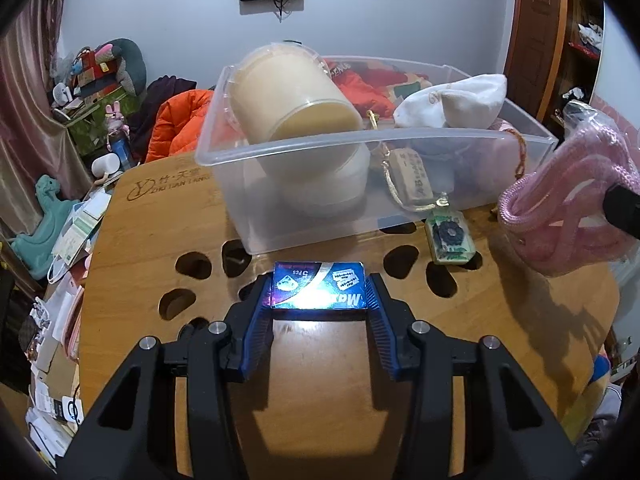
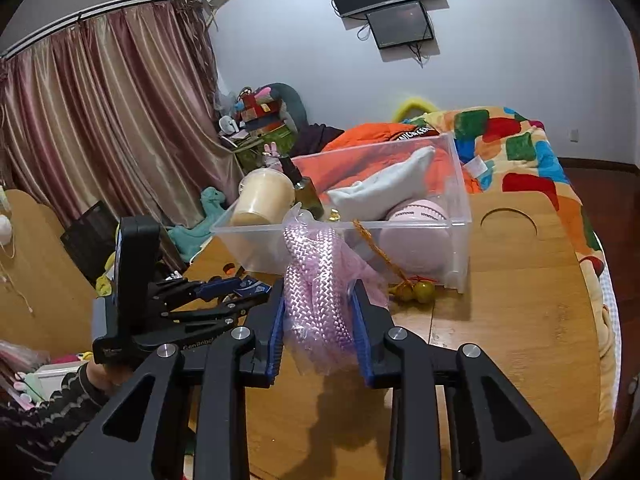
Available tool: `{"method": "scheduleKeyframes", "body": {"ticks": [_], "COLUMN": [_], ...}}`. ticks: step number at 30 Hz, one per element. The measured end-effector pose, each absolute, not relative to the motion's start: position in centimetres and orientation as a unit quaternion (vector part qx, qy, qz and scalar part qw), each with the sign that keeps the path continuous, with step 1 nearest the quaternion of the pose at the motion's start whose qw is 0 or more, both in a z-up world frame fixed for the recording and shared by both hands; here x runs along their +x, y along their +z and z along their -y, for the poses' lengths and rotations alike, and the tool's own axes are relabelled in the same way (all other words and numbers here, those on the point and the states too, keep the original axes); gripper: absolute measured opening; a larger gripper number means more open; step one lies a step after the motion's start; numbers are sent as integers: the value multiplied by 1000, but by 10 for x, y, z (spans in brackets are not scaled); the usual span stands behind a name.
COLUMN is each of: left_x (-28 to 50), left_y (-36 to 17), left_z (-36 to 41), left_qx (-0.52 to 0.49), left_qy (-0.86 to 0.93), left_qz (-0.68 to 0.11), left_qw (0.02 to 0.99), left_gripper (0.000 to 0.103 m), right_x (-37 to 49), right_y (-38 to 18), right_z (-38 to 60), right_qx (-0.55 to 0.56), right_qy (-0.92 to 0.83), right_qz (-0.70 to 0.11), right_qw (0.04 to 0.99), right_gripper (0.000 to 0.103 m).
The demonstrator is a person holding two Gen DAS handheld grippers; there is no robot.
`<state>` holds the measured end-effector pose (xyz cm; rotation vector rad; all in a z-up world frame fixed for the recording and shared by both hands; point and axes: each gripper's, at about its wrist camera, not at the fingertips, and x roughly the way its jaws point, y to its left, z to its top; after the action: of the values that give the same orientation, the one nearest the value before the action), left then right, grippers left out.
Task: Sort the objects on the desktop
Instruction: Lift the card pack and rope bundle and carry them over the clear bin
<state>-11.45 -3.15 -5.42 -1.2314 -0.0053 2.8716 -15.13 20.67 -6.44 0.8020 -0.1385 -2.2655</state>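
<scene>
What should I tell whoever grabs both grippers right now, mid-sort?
Left gripper: jaws flank the small blue foil box on the wooden table, pads at its sides; not lifted.
Right gripper: shut on the pink braided rope in a clear plastic bag, held above the table.
Done: the cream cylindrical tub, white cloth pouch and pink round case are in the clear plastic bin.
Left: rope, blue box, the clear tag with a black flower and yellow gourd charm outside the bin.
</scene>
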Motion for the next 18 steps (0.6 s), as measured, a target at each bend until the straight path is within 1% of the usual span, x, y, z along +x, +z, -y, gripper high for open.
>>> {"method": "scheduleKeyframes", "body": {"ticks": [10,18], "left_x": [-92,-81], "left_y": [-20,12], "left_z": [31,24], "left_qx": [-351,-311], "left_qy": [936,950], "left_qz": [10,8], "left_qw": [18,33], "left_gripper": [47,47], "right_x": [-135,-126], "right_y": [-51,-29], "right_z": [-196,-193], "right_qx": [288,259], "right_qy": [-888,-903], "right_qz": [27,3], "right_qw": [358,343], "right_gripper": [26,26]}}
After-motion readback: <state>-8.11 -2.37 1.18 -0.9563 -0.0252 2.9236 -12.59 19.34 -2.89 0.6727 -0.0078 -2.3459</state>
